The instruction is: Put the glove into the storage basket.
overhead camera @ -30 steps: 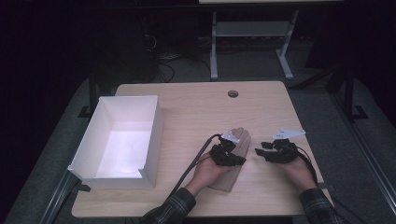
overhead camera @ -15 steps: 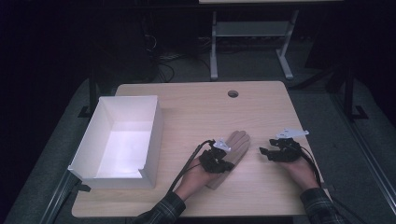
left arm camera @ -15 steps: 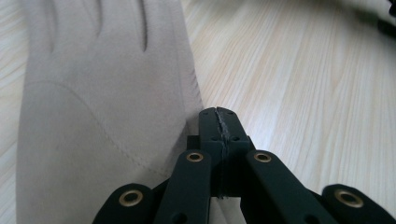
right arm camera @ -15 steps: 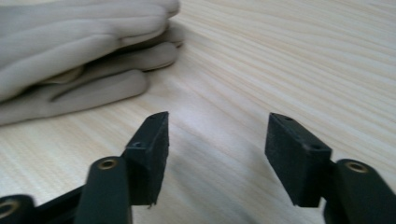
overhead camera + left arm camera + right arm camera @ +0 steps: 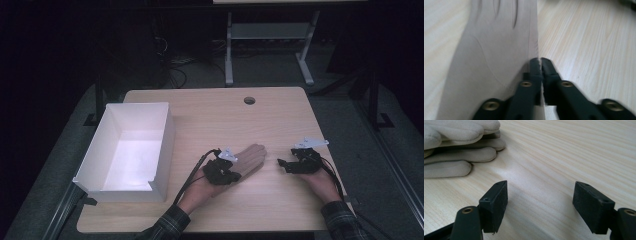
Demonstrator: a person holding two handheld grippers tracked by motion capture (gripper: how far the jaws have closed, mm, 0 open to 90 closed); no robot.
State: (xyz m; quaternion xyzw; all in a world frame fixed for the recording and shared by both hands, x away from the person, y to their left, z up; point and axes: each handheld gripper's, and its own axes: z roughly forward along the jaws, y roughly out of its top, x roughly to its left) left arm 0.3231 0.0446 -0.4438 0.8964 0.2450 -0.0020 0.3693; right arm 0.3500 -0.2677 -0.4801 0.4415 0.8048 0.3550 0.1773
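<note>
Wooden table (image 5: 280, 115), round hole (image 5: 249, 100) near far edge. Open white box (image 5: 129, 148) at left side of table, interior bare. Beige glove (image 5: 248, 160) flat on table near front centre, fingers pointing toward far right. Left gripper (image 5: 223, 172) at glove's wrist end; jaws pressed together, pinching glove edge in left gripper view (image 5: 537, 65). Right gripper (image 5: 287, 164) near right front edge, well apart from glove; jaws spread wide over bare wood in right gripper view (image 5: 540, 195), touching nothing. Glove fingertips (image 5: 461, 167) beyond its left jaw.
</note>
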